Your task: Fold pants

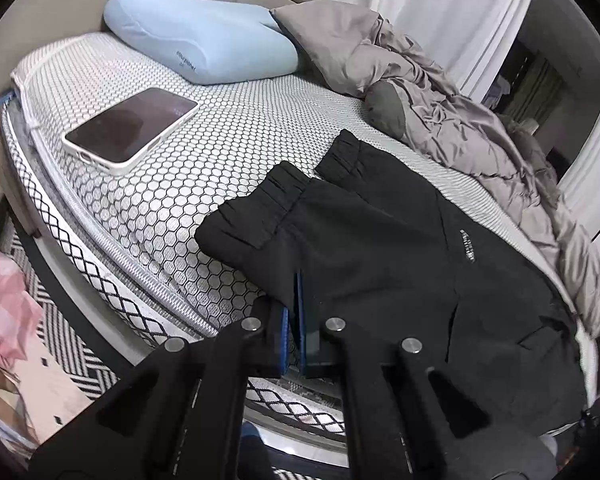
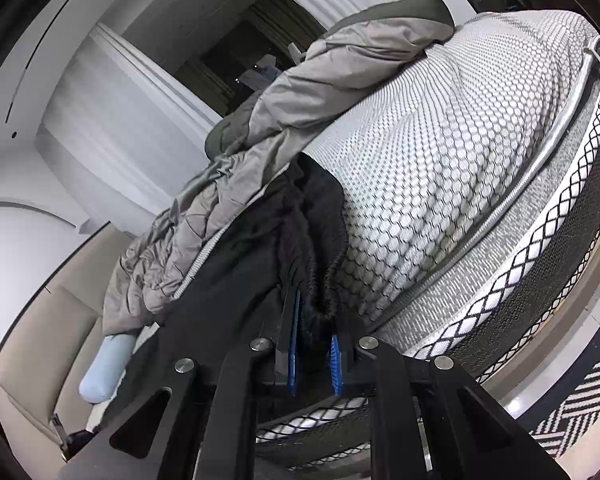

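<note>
Black pants [image 1: 380,248] lie folded on the bed's honeycomb-patterned mattress [image 1: 148,184], cuffs toward the pillow. My left gripper [image 1: 296,308] is shut on the near edge of the pants, its blue pads pressed together on the cloth. In the right wrist view the pants [image 2: 260,248] hang bunched from the mattress edge [image 2: 440,184], and my right gripper [image 2: 316,332] is shut on a thick gathered bunch of their fabric between the blue pads [image 2: 294,344].
A phone in a white case [image 1: 130,126] lies on the mattress left of the pants. A light blue pillow [image 1: 200,36] and a rumpled grey duvet [image 1: 440,108] lie beyond. A black-and-white rug [image 1: 68,344] covers the floor beside the bed.
</note>
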Demonstrator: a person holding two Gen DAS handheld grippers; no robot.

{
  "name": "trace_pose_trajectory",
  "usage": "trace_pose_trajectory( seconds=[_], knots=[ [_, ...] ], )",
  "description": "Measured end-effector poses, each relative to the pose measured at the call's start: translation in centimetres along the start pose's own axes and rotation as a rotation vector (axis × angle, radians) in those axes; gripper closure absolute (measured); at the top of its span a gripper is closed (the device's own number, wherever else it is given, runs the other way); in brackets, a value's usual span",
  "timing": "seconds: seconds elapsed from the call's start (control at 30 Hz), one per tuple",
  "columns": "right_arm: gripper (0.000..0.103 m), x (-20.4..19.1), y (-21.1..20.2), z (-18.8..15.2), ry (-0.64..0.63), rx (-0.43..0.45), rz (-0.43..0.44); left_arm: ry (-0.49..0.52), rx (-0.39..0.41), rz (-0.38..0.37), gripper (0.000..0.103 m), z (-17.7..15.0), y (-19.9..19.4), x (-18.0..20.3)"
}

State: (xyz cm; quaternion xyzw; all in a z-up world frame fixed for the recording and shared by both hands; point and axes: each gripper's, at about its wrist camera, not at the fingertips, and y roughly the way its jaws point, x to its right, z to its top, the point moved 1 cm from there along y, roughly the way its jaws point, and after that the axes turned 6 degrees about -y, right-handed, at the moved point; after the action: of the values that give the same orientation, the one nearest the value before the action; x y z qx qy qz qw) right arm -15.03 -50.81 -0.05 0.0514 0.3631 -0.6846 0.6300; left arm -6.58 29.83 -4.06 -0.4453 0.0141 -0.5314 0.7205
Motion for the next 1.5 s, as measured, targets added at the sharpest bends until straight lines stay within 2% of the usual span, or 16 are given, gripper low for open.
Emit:
trace_pose_trajectory(
  seconds=[0.27,0.5,0.7,0.8,0.83,0.87,0.9,0.93,1.0,1.07,1.1,1.13,1.2,1.27,1.4,1.5],
  knots=[
    [0.091,-3.4,-1.0,2.8,-0.067,0.071,0.008,-0.039,0.025,-0.068,0.102,2.1,-1.2,0.5],
    [0.092,-8.3,-0.1,9.1,-0.159,0.152,0.04,-0.003,0.062,-0.12,0.102,8.2,-0.8,4.7],
    [0.092,-12.8,7.2,16.0,-0.216,0.154,0.004,0.013,0.054,-0.087,0.102,16.2,4.6,9.6],
    [0.091,-14.6,14.5,19.4,-0.236,0.09,-0.062,0.003,-0.01,-0.004,0.1,19.4,10.3,11.8],
    [0.084,-14.6,17.2,20.3,-0.217,0.06,-0.098,0.011,-0.037,0.038,0.098,20.2,12.5,12.6],
    [0.071,-14.5,19.7,20.9,-0.208,0.037,-0.132,0.019,-0.06,0.065,0.098,20.6,14.3,13.1],
    [0.067,-14.3,22.1,21.4,-0.212,0.011,-0.175,0.02,-0.084,0.088,0.098,20.9,15.7,13.4],
    [0.067,-14.2,24.3,21.7,-0.236,-0.012,-0.242,0.02,-0.098,0.103,0.095,20.9,16.4,13.6],
    [0.066,-14.1,26.5,21.3,-0.238,-0.044,-0.315,0.06,-0.087,0.128,0.074,20.5,16.4,14.0],
    [0.046,-15.0,26.2,20.0,-0.275,-0.031,-0.27,0.119,-0.035,0.172,0.02,19.9,15.5,14.4],
    [0.039,-15.7,25.8,19.0,-0.32,-0.023,-0.271,0.138,0.008,0.195,0.015,19.6,14.7,14.5],
    [0.03,-16.3,25.5,18.2,-0.365,-0.028,-0.263,0.148,0.035,0.2,0.013,19.2,14.0,14.6],
    [0.026,-17.3,24.5,16.4,-0.423,-0.034,-0.222,0.137,0.056,0.175,0.013,18.3,12.4,15.0],
    [0.015,-18.0,23.2,14.8,-0.435,-0.03,-0.179,0.105,0.06,0.106,0.013,16.4,10.3,15.4],
    [0.013,-19.3,22.0,12.4,-0.423,-0.069,-0.103,0.065,0.064,0.018,0.013,12.6,7.9,16.3],
    [0.013,-19.9,21.4,10.8,-0.477,-0.083,-0.114,0.098,0.026,0.004,0.013,9.7,7.8,17.7]
  ],
)
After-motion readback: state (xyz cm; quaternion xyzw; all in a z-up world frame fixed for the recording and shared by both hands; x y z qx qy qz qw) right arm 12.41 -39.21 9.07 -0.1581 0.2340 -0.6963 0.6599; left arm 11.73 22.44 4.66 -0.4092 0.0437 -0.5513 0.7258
